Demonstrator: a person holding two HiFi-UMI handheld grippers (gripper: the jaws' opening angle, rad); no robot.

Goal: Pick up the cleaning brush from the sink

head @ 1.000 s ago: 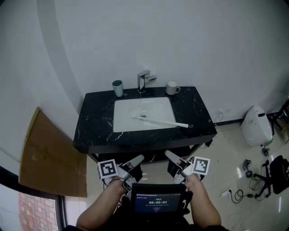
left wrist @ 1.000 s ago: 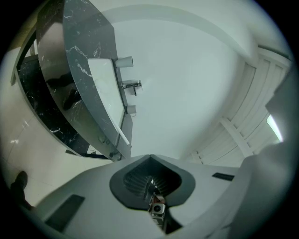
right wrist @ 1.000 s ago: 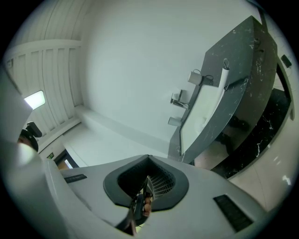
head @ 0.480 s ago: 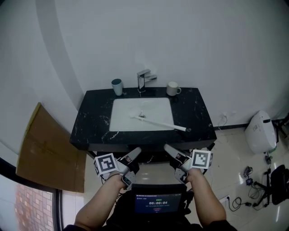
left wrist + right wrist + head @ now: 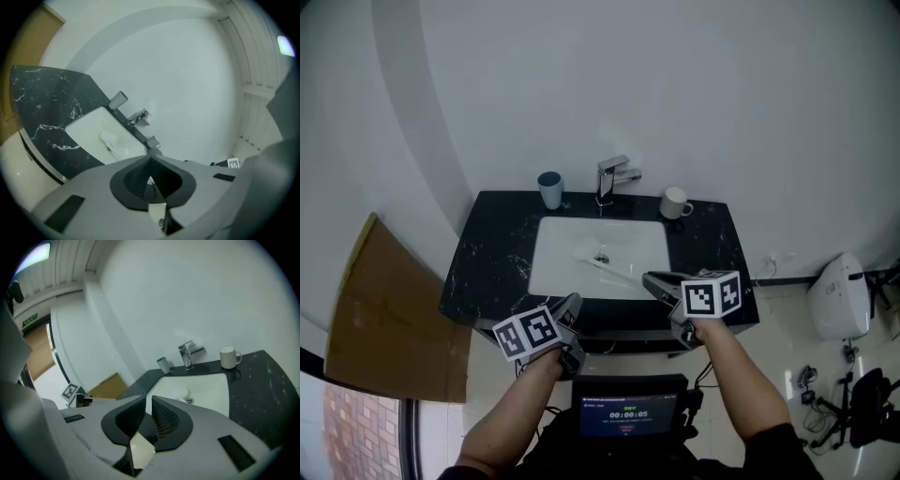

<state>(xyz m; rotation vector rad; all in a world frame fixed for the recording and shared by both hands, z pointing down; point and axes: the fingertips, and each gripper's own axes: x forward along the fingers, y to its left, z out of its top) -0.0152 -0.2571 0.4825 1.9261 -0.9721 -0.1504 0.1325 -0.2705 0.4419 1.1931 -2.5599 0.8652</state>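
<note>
The white cleaning brush lies in the white sink, its head near the drain and its thin handle running right toward the front edge. The left gripper view shows the brush small; in the right gripper view the brush head peeks over the jaws. My left gripper hangs in front of the counter's front edge, shut and empty. My right gripper reaches over the front edge near the handle's end, jaws opening with a narrow gap and nothing between them.
On the black marble counter stand a blue-grey cup, a chrome faucet and a white mug along the back wall. Brown cardboard leans at the left. A white appliance sits on the floor at the right.
Both grippers have moved forward toward the sink and rolled. The right one now reaches over the counter's front edge, and its jaws show a small gap.
</note>
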